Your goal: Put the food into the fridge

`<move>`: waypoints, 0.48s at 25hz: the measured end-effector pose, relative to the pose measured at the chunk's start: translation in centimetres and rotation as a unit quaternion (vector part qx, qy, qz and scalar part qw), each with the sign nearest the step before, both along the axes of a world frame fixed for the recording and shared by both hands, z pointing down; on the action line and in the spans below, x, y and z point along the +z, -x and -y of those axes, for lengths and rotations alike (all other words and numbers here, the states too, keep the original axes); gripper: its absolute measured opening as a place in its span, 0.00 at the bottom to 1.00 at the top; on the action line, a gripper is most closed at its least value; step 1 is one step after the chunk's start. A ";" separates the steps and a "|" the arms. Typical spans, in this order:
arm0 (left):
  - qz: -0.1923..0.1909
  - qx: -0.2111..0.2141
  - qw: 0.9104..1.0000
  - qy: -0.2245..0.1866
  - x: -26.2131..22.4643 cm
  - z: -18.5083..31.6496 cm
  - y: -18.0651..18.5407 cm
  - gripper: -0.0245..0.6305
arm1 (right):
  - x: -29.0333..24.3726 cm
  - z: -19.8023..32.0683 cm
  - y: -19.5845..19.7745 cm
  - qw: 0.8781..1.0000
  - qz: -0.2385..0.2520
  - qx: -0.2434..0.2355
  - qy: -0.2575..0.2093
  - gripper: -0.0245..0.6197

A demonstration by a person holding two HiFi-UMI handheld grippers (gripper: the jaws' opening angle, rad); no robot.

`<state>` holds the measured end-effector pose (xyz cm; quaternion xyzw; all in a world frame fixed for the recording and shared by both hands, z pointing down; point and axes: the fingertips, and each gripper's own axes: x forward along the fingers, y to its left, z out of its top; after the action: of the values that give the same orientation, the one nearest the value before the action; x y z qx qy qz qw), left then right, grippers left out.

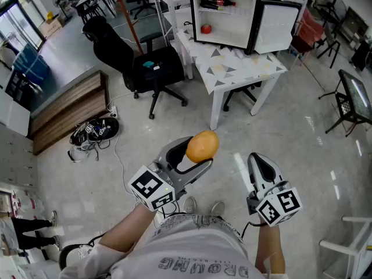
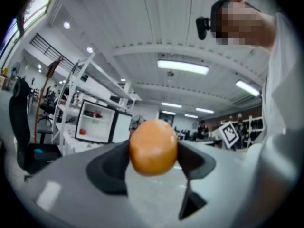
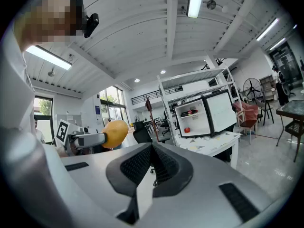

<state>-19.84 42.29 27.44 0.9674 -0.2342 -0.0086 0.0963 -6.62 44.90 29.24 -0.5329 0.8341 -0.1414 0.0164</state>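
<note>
My left gripper [image 1: 199,151] is shut on a round orange-yellow fruit [image 1: 202,146], held level above the floor; in the left gripper view the fruit [image 2: 153,147] fills the gap between the dark pads. The right gripper [image 1: 259,166] hangs beside it, to the right, shut with nothing in it, its ribbed pads [image 3: 164,166] meeting. Ahead, a small black fridge [image 1: 251,16] stands on a white table [image 1: 244,68] with its door [image 1: 279,25] swung open to the right. Inside are a bottle [image 1: 217,3] on the shelf and a red item [image 1: 206,29] below.
A black office chair [image 1: 145,65] stands left of the table. A wooden bench [image 1: 70,106] and a tangle of cables [image 1: 96,131] lie on the floor at the left. A dark table [image 1: 357,97] and a black chair [image 1: 343,112] are at the right.
</note>
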 end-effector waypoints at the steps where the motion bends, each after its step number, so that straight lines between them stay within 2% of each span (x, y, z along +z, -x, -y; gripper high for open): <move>1: 0.000 -0.001 1.000 0.000 0.0 0.0 0.0 0.52 | 0.0 0.0 -0.1 1.000 0.000 0.000 0.000 0.04; 12: 0.004 -0.013 1.000 -0.007 -0.3 -1.4 -2.3 0.52 | 0.2 -1.0 -2.5 1.000 0.007 -0.005 0.001 0.04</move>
<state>-17.57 43.65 27.10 0.9650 -0.2469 -0.0080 0.0881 -4.10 45.88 29.46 -0.5277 0.8365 -0.1461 0.0214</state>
